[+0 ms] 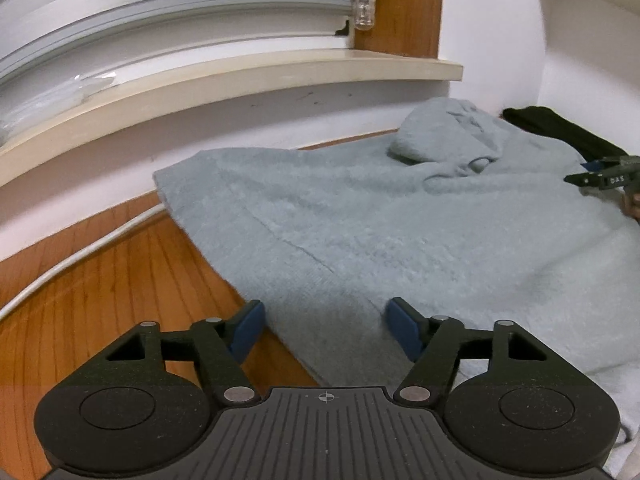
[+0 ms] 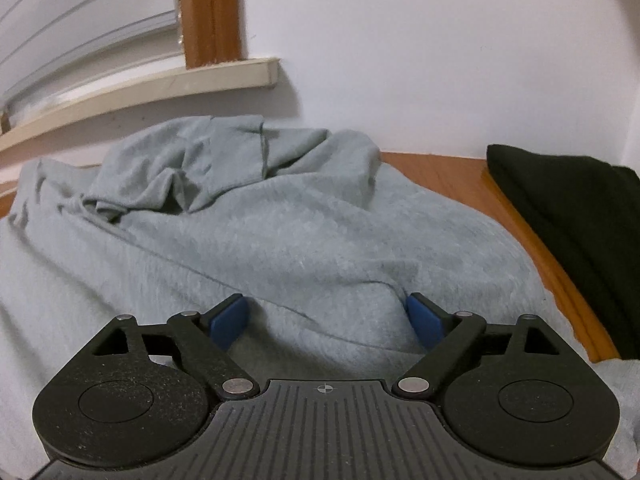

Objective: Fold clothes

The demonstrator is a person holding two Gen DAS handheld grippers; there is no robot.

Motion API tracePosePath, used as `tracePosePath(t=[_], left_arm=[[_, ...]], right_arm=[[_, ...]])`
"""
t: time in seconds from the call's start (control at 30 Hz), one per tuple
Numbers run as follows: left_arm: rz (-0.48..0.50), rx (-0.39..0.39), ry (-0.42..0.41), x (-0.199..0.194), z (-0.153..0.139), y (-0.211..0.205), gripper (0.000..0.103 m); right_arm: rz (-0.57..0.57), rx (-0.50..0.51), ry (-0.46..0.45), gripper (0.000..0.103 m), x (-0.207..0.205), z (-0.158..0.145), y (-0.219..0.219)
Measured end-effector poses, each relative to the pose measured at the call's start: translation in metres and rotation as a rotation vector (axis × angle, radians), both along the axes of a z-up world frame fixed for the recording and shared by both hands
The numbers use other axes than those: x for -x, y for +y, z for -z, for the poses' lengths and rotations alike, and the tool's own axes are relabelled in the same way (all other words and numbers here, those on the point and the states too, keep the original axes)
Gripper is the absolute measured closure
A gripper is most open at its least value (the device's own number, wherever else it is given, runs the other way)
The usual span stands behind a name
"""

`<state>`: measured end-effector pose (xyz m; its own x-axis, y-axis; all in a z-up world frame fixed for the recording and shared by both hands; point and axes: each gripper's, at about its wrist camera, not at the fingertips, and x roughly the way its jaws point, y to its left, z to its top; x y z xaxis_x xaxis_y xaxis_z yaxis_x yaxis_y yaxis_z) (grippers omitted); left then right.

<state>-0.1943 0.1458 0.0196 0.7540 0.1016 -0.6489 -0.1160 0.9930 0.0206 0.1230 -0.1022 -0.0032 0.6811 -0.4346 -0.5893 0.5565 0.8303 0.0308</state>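
A light grey-blue hoodie (image 1: 360,220) lies spread on the wooden table (image 1: 100,300), its hood (image 1: 448,132) bunched toward the wall. My left gripper (image 1: 326,330) is open, low over the hoodie's near left edge, and that edge runs between the blue pads (image 1: 248,332) without being pressed. At the far right of the left wrist view my right gripper (image 1: 600,178) hovers over the hoodie. In the right wrist view the right gripper (image 2: 326,320) stands open over the hoodie (image 2: 280,248), with a soft fold between its pads (image 2: 424,320), which do not pinch it.
A folded black garment (image 2: 568,232) lies on the table to the right of the hoodie, also seen as the black garment (image 1: 560,128). A window sill (image 1: 240,80) juts out above the table's far side. A white cable (image 1: 80,256) runs along the wall.
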Motion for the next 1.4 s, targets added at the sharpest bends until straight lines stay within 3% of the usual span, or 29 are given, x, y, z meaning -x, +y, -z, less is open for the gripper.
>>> tracePosePath(t=[0.1,0.33,0.5,0.7,0.77,0.8,0.83,1.1,1.4], left_arm=[[-0.001,-0.056,0.003,-0.010,0.001,0.004,0.032],[-0.050,-0.044,0.002,-0.043,0.004,0.024,0.031],[-0.071,-0.022,0.009,-0.044,0.002,0.024,0.028],[-0.102,-0.002,-0.052,0.007,-0.010,0.014,0.032],[-0.116,0.029,-0.085,0.032,-0.014,0.009,0.040],[-0.118,0.041,-0.097,0.044,-0.015,0.006,0.052],[-0.113,0.053,-0.103,0.055,-0.017,0.003,0.058],[-0.033,0.127,-0.063,0.108,-0.011,-0.024,0.058],[0.000,0.139,-0.035,0.093,0.000,-0.027,0.053]], right_arm=[[-0.002,-0.011,-0.015,0.017,0.002,0.000,-0.001],[0.012,-0.043,-0.070,0.017,0.009,-0.001,-0.005],[0.029,-0.047,-0.072,0.017,0.009,-0.001,-0.006],[0.032,-0.050,-0.077,0.017,0.010,-0.001,-0.006],[0.035,-0.050,-0.079,0.017,0.010,-0.001,-0.006],[0.036,-0.050,-0.078,0.017,0.010,-0.001,-0.007],[0.036,-0.051,-0.076,0.017,0.010,-0.001,-0.007],[0.039,-0.050,-0.064,0.017,0.009,-0.001,-0.006],[0.040,-0.049,-0.066,0.017,0.009,-0.001,-0.006]])
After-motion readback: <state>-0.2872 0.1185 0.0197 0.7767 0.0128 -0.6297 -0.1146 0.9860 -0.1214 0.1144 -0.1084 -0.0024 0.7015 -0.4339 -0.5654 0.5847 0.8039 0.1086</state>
